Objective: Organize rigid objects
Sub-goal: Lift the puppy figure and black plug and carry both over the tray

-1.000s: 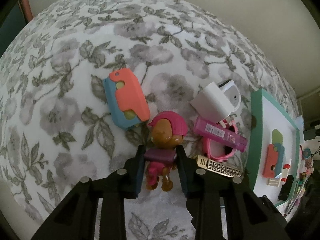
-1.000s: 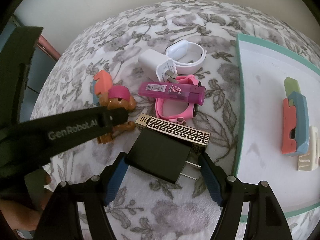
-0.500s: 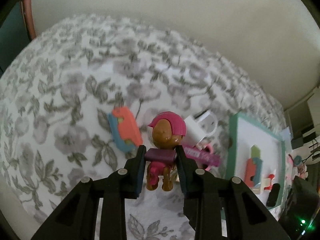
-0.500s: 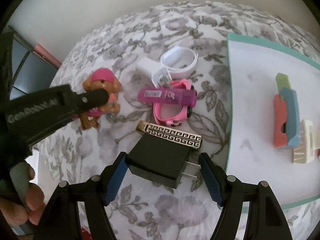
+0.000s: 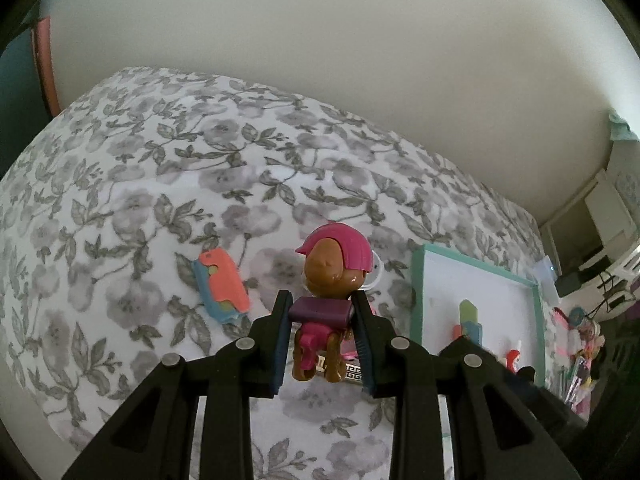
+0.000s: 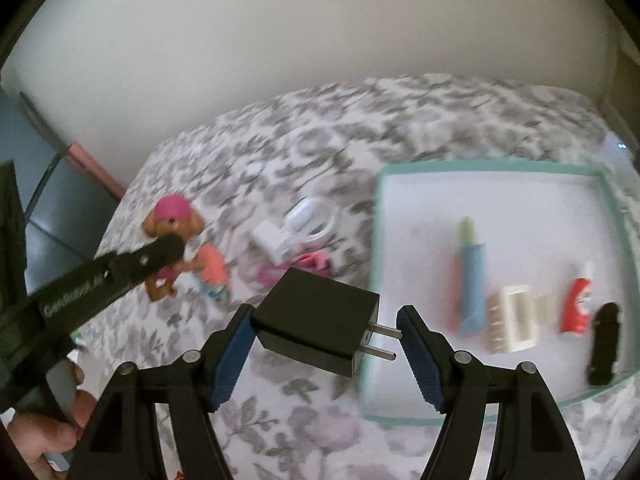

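— What is held?
— One toy dog (image 5: pixel 326 304) is gripped by the left tongs (image 5: pixel 322 340); one black charger (image 6: pixel 316 326) is clamped in the right tongs (image 6: pixel 326 350), above the floral bed (image 5: pixel 120 200).
— Beyond?
— One teal tray (image 6: pixel 612 200), then a pale wall (image 5: pixel 320 60).

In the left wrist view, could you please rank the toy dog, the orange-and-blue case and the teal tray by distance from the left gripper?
1. Toy dog: clamped in the left gripper.
2. Orange-and-blue case: on the bedspread, just left.
3. Teal tray: on the right, seemingly slightly farther.
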Action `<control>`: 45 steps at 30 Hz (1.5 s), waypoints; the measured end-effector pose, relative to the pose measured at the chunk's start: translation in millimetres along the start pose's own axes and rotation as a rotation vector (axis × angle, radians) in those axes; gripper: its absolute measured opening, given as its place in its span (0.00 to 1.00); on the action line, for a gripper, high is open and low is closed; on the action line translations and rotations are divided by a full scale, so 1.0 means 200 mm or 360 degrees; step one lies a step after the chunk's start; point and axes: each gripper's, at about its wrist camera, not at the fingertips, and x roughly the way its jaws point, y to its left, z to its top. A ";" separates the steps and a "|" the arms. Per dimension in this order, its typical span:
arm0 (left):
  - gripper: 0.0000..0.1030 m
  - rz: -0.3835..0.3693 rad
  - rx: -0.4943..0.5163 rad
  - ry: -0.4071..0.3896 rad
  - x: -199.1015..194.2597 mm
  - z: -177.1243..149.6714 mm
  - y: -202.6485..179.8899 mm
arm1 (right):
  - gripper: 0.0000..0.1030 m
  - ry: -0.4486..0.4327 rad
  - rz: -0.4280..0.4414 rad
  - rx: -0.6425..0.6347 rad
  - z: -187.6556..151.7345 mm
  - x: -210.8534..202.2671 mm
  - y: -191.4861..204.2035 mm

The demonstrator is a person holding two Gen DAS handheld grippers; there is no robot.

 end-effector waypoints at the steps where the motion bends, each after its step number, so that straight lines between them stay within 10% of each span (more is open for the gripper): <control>1: 0.30 -0.0002 0.0012 0.0000 0.00 0.00 -0.02 | 0.72 -0.0007 -0.0014 0.0021 0.01 -0.01 -0.03; 21: 0.30 -0.0201 0.0426 0.0169 0.09 -0.22 -0.62 | 0.72 -0.0095 -0.0403 0.0531 0.03 -0.29 -0.81; 45: 0.44 -0.0030 0.0366 0.0430 0.26 -0.32 -0.49 | 0.72 0.0035 -0.0395 0.0438 0.02 -0.20 -0.77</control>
